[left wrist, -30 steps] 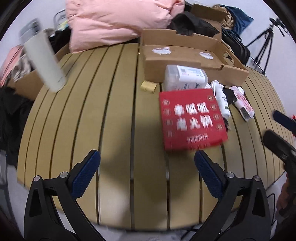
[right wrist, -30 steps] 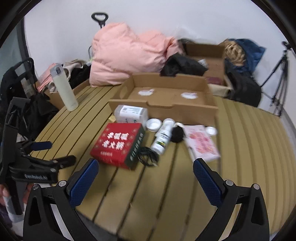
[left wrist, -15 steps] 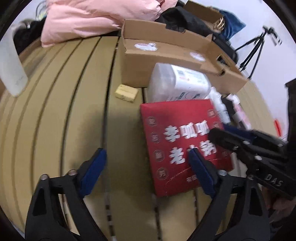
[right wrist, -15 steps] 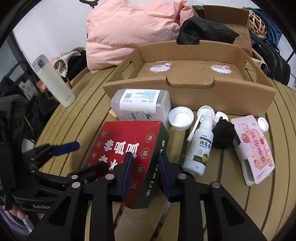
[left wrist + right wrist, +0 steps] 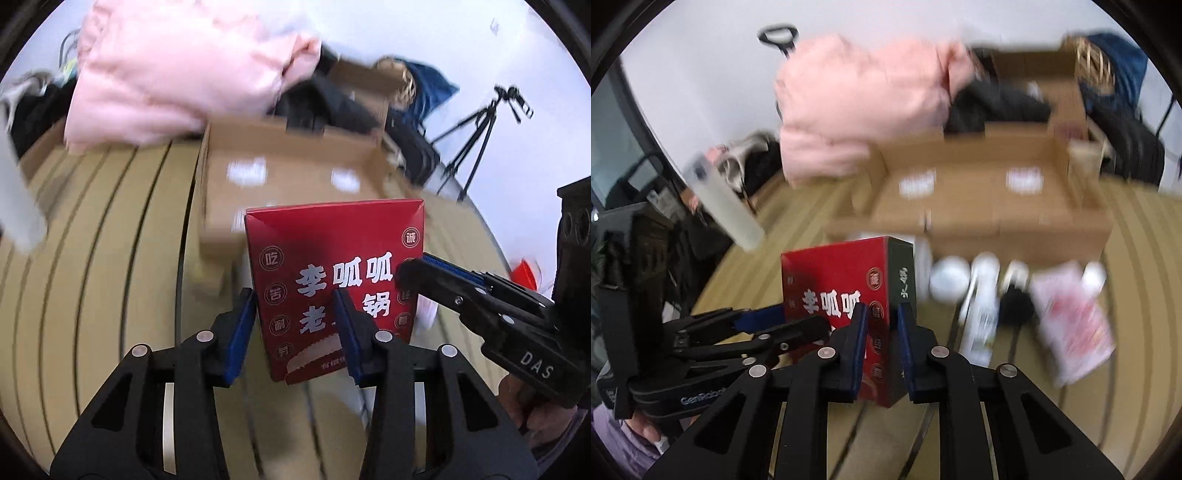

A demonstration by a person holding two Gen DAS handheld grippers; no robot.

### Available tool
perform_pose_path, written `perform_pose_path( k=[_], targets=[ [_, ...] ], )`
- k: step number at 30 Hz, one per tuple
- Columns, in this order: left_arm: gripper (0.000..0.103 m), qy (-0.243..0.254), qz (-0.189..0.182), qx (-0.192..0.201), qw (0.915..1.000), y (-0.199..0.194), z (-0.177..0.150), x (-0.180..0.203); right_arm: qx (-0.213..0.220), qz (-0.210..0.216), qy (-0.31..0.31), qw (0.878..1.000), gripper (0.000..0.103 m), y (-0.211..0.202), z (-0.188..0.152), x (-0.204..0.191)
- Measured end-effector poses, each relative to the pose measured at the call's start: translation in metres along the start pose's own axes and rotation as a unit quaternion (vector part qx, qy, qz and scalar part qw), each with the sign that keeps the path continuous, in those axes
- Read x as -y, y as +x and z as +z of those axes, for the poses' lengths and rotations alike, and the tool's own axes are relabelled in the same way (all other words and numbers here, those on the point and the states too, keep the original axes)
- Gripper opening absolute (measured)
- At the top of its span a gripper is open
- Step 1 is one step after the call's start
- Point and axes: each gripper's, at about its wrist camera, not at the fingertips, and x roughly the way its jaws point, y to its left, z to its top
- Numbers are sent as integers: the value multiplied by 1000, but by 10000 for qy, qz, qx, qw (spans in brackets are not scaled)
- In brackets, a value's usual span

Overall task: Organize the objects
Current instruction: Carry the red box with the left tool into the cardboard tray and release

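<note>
A red box with white Chinese lettering is lifted off the slatted wooden table and tilted up. My left gripper is shut on its left near corner. My right gripper is shut on its right edge, where the red face meets the dark green side. The right gripper also shows in the left wrist view, and the left gripper shows in the right wrist view. An open cardboard tray stands behind the box.
A white spray bottle, a white lid, a black round thing and a pink packet lie before the tray. A pale flask stands left. A pink quilt and bags lie behind. A tripod stands right.
Both grippers have closed on the red box and lifted it from lying flat on the table, tilting it up. The views are blurred by the motion.
</note>
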Motion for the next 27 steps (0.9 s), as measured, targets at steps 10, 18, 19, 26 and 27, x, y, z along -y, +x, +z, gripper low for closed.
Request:
perform_pose_path(
  k=[10, 18, 19, 26, 27],
  targets=[
    [37, -95, 519, -553, 9971, 134, 151, -44, -264, -257, -47, 9993, 19, 89, 163, 51],
    [57, -76, 1127, -613, 9917, 153, 160, -58, -1336, -261, 527, 9893, 19, 210, 172, 83],
    [67, 0, 1244, -496, 9910, 143, 158, -53, -1278, -136, 440, 9907, 19, 207, 171, 80],
    [102, 472, 1302, 635, 9883, 10, 99, -5, -338, -551, -390, 9971, 103, 96, 158, 64],
    [103, 552, 1277, 760, 9874, -7, 86, 1, -233, -569, -445, 9971, 103, 72, 151, 63]
  ],
)
